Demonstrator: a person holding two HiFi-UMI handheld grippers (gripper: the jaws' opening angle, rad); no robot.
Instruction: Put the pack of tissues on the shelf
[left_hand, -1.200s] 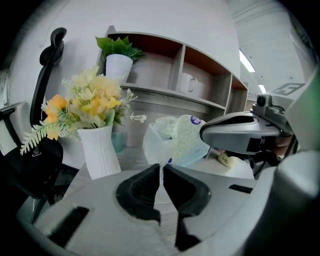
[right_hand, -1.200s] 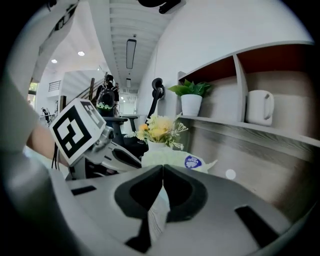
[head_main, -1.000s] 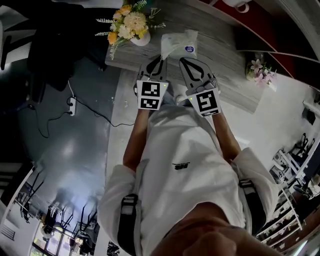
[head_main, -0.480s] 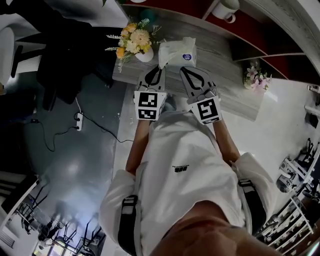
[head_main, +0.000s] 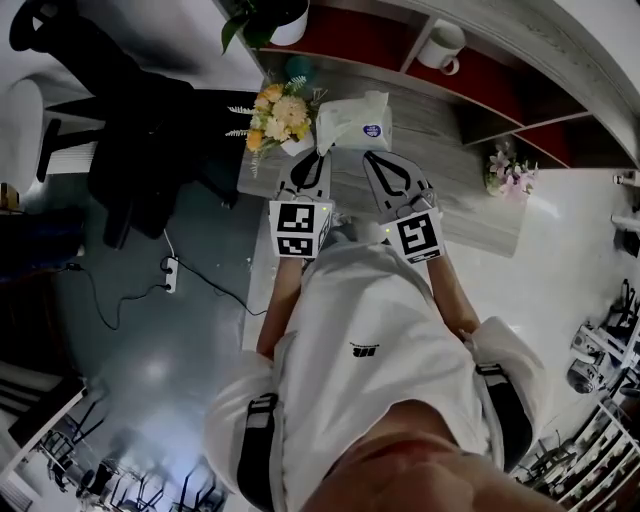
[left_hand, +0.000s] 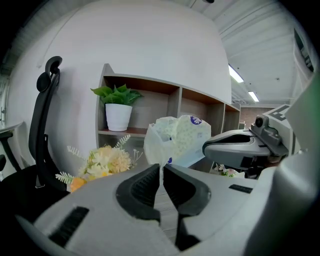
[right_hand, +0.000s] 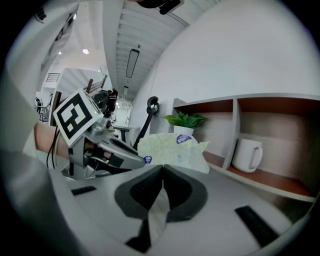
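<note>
- Both hand-held grippers are sitting nearer the shelf (head_main: 345, 45) than a second ago, and the pack of tissues (head_main: 352, 118) is riding along with them. More of the shelf's red-brown compartments is showing at the top of the head view.
- The left hand-held gripper (head_main: 321, 154) is pinching a thin white edge of the pack, its jaws almost touching. The right hand-held gripper (head_main: 369, 154) is clamping the wrapper too, with film trailing down below its closed jaws.
- The pack is hanging between the two grippers, above the grey worktop (head_main: 470, 195) and just in front of the shelf.
- A bouquet (head_main: 280, 108) in a white vase is standing right beside the pack on the left. A small pink flower sprig (head_main: 506, 168) is lying well off to the right.
- On the shelf, a potted plant (head_main: 268, 15) is occupying the left compartment and a white mug (head_main: 443, 45) the one next to it.
- Counted: two grippers, two marker cubes, one pack, one mug, one potted plant, two bunches of flowers, one black office chair (head_main: 135, 140) and one power strip (head_main: 170, 272) on the floor.
- The left gripper view is showing the plant, the bouquet and the chair's back, but not the mug. The right gripper view is showing the mug and the left gripper's marker cube, but not the bouquet. Only the head view is taking in the floor.
</note>
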